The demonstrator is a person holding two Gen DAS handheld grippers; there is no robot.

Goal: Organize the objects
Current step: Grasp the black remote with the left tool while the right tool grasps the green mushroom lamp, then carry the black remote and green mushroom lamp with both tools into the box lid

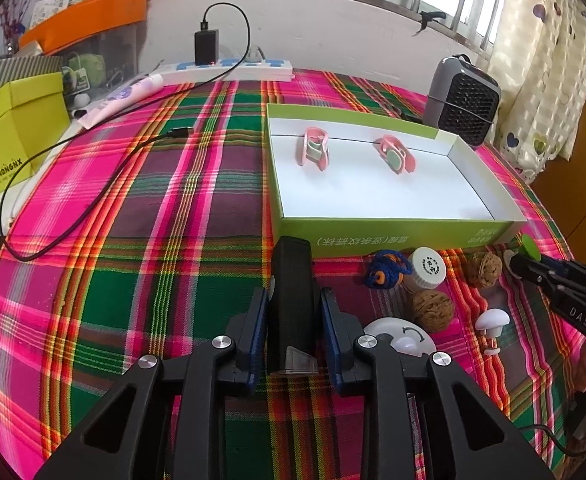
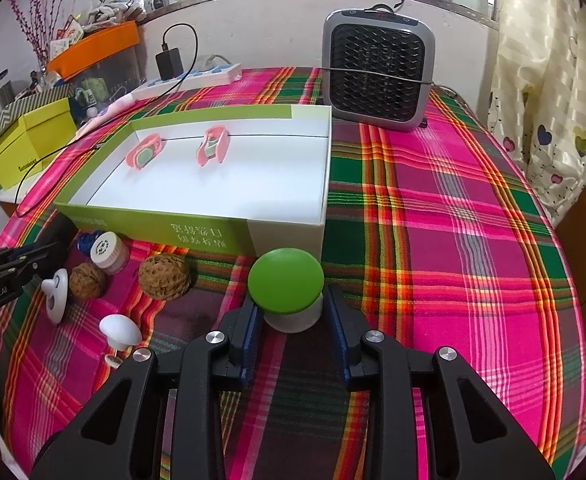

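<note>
Black and oblong, a case (image 1: 291,300) is clamped between the blue pads of the left gripper (image 1: 293,320), its long axis running away from the camera toward the green box (image 1: 393,236), far end tilted up. A green-capped mushroom piece (image 2: 287,292) is gripped at its white stem by the right gripper (image 2: 293,316), cap up, just before the box's near wall. Two pink clips (image 1: 313,148) are seen inside the box at its far side. Two walnuts (image 2: 165,276), a white bottle (image 2: 109,252), a blue cord (image 1: 387,270), a white disc (image 1: 401,338) and a white mushroom piece (image 2: 120,330) lie between the grippers on the plaid cloth (image 2: 433,240). A heater (image 2: 377,68) stands behind.
</note>
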